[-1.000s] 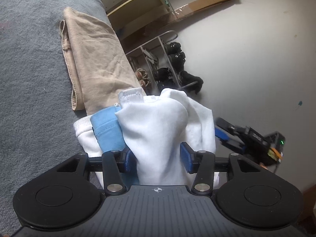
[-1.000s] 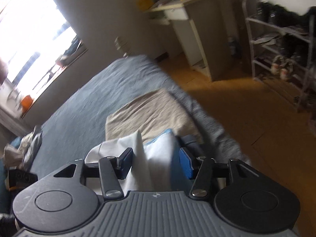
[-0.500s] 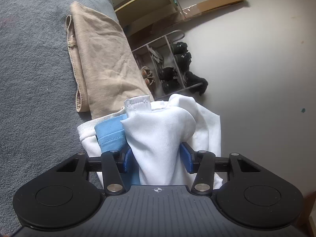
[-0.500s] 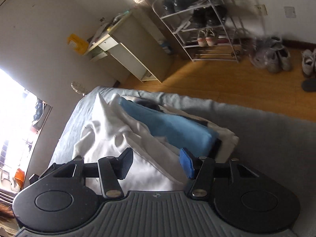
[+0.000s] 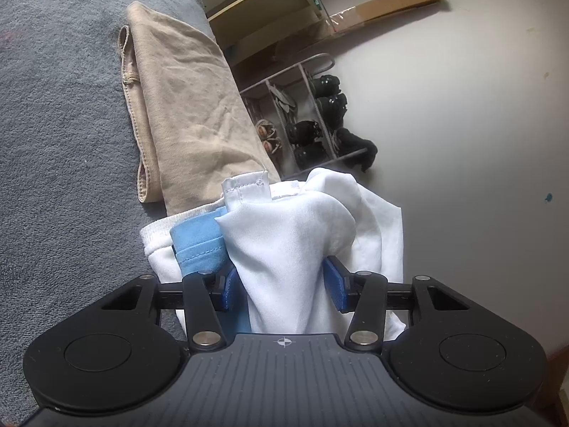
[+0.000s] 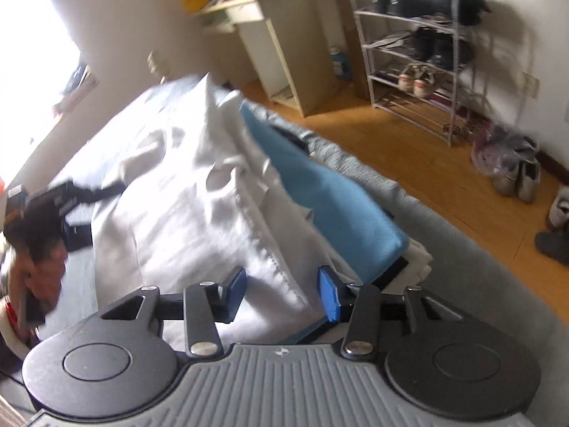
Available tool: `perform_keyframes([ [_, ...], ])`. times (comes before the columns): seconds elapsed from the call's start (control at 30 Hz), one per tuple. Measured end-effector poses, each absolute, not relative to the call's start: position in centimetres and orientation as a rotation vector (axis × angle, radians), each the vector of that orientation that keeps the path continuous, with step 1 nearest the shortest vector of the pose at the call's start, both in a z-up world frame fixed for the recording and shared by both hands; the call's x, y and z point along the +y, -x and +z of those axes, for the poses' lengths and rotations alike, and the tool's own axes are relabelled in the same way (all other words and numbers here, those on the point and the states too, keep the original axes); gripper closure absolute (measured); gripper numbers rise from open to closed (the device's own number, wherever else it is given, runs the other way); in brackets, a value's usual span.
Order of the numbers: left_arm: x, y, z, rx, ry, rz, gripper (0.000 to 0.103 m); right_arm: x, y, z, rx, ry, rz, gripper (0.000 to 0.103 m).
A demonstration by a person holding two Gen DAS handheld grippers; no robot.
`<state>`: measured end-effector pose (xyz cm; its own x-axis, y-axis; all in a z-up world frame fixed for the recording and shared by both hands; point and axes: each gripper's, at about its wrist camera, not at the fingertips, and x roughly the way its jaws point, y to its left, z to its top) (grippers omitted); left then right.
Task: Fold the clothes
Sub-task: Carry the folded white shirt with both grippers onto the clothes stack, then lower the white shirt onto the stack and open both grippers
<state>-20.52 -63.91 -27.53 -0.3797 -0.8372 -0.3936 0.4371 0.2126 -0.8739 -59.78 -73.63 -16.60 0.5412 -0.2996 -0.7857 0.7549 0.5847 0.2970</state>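
My left gripper is shut on a bunched fold of a white garment, held up above the grey bed cover. A folded blue garment and another white piece lie just under it. A folded beige garment lies beyond. In the right wrist view the white garment spreads over the bed beside the blue garment. My right gripper has the white garment's stitched edge between its blue pads. Its jaws are closing, with a gap still showing beside the cloth.
A metal shoe rack and a pale cabinet stand on the wood floor past the bed's edge. Loose shoes sit by the wall. At the far left a blurred hand with the other gripper shows.
My right gripper swung over and came down onto the pile, and its jaws narrowed around the white garment's edge. The left gripper kept its hold and stayed in place.
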Motion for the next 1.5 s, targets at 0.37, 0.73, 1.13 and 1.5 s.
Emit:
perform_keyframes([
  [0.37,-64.6,20.5,-27.7,1.364,0.419,-1.443,0.055,-73.2,58.9,-15.0,0.72,-0.567,-0.731,0.102],
  [0.73,-65.3,21.1,-27.4,1.337,0.41,-1.45,0.055,-74.4,58.7,-15.7,0.767,-0.537,-0.772,0.102],
  [1.13,-66.3,21.6,-27.4,1.304,0.387,-1.499,0.056,-74.1,59.8,-17.0,0.789,-0.571,-0.809,0.102],
  [1.5,-62.6,16.9,-24.6,1.177,0.544,-1.449,0.049,-74.9,60.8,-17.0,0.765,-0.645,-0.895,0.097],
])
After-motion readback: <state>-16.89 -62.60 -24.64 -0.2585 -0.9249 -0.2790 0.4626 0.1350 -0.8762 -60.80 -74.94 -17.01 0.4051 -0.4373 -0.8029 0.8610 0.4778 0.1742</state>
